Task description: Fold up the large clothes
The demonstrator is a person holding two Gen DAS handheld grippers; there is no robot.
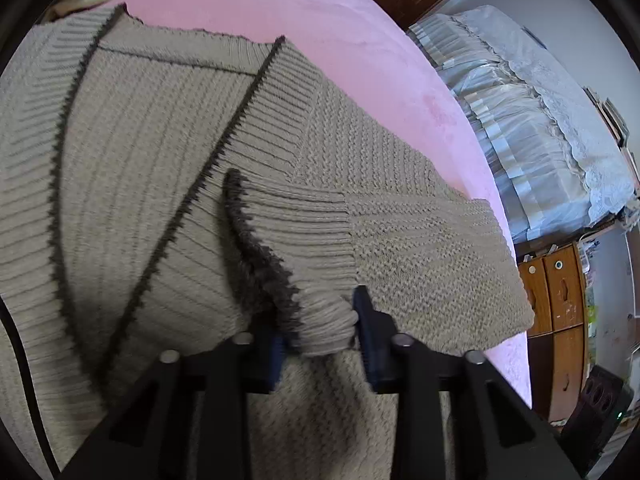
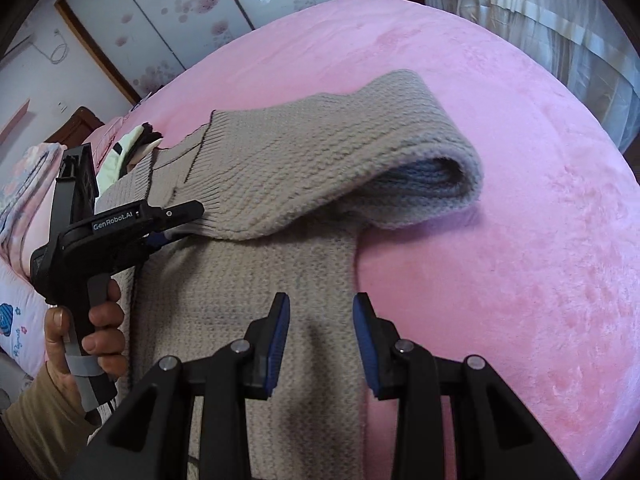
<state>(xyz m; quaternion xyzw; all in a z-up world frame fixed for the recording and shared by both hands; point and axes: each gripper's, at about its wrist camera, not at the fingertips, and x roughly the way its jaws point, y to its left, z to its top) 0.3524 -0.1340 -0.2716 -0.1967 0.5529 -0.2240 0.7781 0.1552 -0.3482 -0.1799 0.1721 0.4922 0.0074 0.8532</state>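
Note:
A large beige knit sweater (image 1: 168, 184) with dark trim lies on a pink bed (image 1: 360, 56). My left gripper (image 1: 320, 328) is shut on the sleeve cuff (image 1: 320, 320), with the sleeve folded across the sweater body. In the right wrist view the sweater (image 2: 280, 168) lies spread on the bed (image 2: 500, 220), its sleeve (image 2: 420, 140) looped over the body. The left gripper (image 2: 172, 228) shows there at the left, held by a hand, pinching the cuff. My right gripper (image 2: 320, 320) is open and empty just above the sweater's lower part.
A pleated white bed skirt and curtain (image 1: 520, 120) hang at the right. A wooden cabinet (image 1: 556, 288) stands beyond the bed edge. Other clothes (image 2: 136, 148) lie near the sweater's collar. Sliding floral doors (image 2: 180, 12) are at the back.

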